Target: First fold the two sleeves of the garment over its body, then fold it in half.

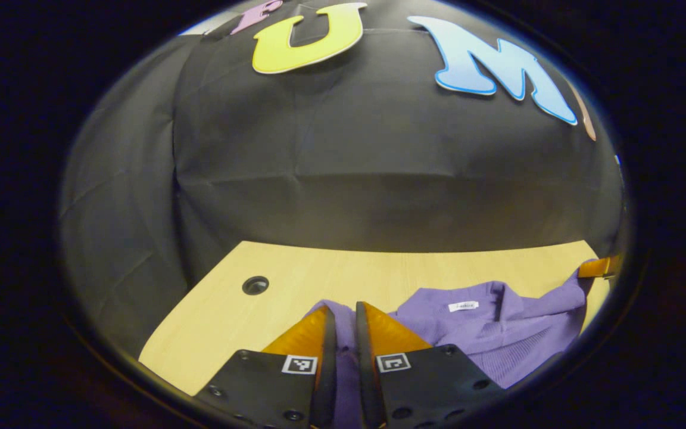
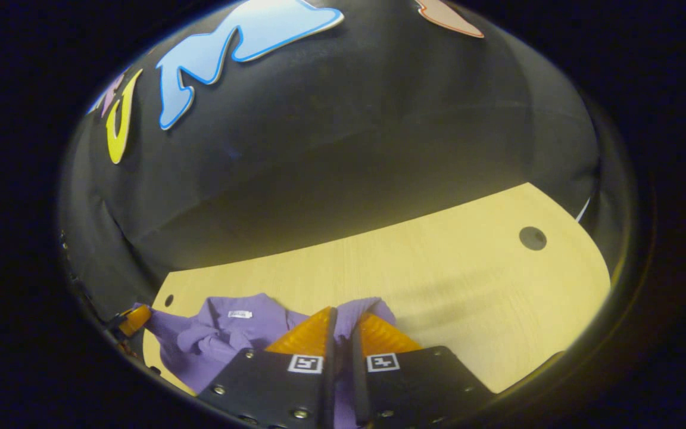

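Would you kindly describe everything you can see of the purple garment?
The purple garment looks like a soft ribbed knit with a collar and a small white neck label. It lies rumpled on the pale wooden table, collar toward the booth wall. The left gripper and right gripper each have purple fabric pinched between nearly closed jaws, lifting folds at opposite sides. Its lower part is out of sight.

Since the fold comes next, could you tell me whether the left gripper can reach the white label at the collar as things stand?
Probably not yet: the left gripper is shut on purple garment fabric, though the label lies uncovered ahead.
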`<state>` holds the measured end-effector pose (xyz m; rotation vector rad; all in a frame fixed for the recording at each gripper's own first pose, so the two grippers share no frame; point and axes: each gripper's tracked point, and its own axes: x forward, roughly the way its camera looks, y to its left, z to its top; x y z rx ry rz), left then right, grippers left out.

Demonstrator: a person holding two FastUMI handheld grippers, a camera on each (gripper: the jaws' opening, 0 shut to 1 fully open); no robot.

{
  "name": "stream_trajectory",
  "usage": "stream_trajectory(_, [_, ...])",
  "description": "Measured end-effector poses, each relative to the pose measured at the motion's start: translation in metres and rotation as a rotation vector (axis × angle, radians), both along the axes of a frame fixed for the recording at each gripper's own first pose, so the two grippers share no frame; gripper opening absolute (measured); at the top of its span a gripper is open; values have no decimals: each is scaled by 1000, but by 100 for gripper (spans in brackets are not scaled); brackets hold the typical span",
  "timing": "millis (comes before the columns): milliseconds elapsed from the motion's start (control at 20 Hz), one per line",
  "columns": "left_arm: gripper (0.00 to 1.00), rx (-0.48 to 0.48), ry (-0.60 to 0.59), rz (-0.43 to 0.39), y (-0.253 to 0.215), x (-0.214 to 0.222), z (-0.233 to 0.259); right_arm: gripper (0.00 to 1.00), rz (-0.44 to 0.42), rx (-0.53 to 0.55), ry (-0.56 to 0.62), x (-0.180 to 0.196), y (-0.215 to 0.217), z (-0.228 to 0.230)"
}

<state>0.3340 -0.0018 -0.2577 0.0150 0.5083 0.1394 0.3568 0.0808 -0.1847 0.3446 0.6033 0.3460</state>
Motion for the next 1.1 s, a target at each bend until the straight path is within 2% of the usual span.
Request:
stream_trajectory(100, [27, -11, -1, -15, -6, -2, 3, 28, -8, -37, -30, -5, -8, 10])
stream_trajectory(150, [34, -19, 3, -24, -9, -5, 6, 31, -10, -53, -47, -7, -12, 18])
stream_trajectory(200, [42, -24, -5, -36, -13, -7, 10, 50, -12, -64, -62, -13, -16, 27])
stream_trajectory(250, [50, -24, -19, -46, -16, -9, 18, 55, -15, -74, -79, -19, -19, 36])
stream_trajectory(300, [60, -28, -37, -58, -19, -12, 26, 81, -28, -88, -101, -24, -23, 45])
stream_trajectory(350, [70, -33, -53, -70, -22, -17, 34, 88, -39, -98, -123, -31, -27, 56])
stream_trajectory(400, [80, -35, -69, -82, -24, -24, 43, 89, -47, -105, -146, -39, -28, 65])
stream_trajectory(450, [82, -35, -84, -94, -25, -29, 52, 89, -52, -112, -168, -49, -29, 77])
stream_trajectory(650, [89, -61, -155, -127, -27, -64, 93, 90, -70, -154, -258, -93, -27, 118])
stream_trajectory(700, [91, -62, -176, -135, -27, -76, 106, 94, -77, -165, -283, -108, -27, 128])
stream_trajectory(1100, [95, -104, -318, -210, -26, -170, 185, 94, -150, -247, -446, -234, -27, 191])
